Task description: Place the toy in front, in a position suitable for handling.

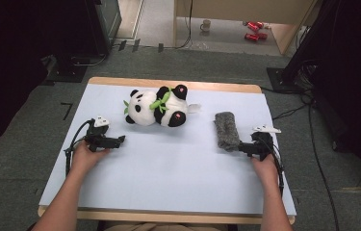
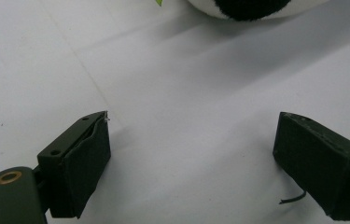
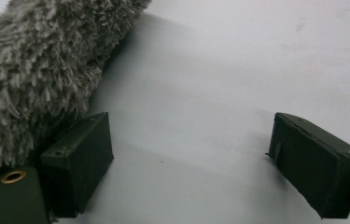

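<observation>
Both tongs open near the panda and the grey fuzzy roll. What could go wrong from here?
1. The right tongs sit beside the grey fuzzy roll, not around it; closing now likely catches only the pile.
2. One right pad seems to touch the roll, so a sideways move may push it along the smooth white table cover.
3. The left tongs are short of the plush panda; it is soft and may slip or sag.

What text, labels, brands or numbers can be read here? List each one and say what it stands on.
None can be read.
Red cans on the floor beyond the table: any print is too small and blurred.
Mug near them: no lettering can be made out.
Panda plush, grey fuzzy roll, table cover, left gripper and right gripper: no markings visible.
</observation>
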{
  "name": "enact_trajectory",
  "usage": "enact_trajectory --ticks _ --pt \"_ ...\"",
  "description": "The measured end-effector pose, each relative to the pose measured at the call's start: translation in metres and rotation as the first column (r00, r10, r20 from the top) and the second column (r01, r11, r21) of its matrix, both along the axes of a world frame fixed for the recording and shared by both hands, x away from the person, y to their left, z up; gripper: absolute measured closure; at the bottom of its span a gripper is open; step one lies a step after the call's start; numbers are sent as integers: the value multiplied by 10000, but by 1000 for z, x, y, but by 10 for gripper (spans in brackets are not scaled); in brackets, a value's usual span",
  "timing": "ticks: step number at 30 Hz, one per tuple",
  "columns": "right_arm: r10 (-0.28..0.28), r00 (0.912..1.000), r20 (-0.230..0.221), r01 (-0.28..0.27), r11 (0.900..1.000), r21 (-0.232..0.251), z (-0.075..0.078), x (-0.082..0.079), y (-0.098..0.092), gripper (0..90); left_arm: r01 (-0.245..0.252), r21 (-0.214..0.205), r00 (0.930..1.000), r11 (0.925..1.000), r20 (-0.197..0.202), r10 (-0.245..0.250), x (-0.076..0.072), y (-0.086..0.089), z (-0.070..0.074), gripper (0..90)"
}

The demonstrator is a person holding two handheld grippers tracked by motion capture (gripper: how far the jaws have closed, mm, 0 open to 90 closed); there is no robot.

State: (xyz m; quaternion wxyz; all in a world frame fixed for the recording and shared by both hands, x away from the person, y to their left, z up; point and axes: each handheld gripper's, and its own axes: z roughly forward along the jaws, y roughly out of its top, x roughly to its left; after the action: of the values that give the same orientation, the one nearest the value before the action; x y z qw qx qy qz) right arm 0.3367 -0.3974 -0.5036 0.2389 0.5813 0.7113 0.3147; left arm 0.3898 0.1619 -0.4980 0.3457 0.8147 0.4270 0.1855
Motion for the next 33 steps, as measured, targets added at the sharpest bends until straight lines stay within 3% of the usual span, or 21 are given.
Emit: enact_trajectory --ticks 11,16,33 --pt "3 10000 -5 -3 10000 20 0 0 0 130 -49 -15 10000 10000 -39 49 0 0 0 111" --pt "2 10000 -5 -2 10000 14 0 0 0 130 -256 79 9995 9996 -197 258 1 -1 4 159" --pt "1 10000 -2 -1 10000 9 0 0 0 130 -218 23 9997 9998 -101 218 1 0 2 159"
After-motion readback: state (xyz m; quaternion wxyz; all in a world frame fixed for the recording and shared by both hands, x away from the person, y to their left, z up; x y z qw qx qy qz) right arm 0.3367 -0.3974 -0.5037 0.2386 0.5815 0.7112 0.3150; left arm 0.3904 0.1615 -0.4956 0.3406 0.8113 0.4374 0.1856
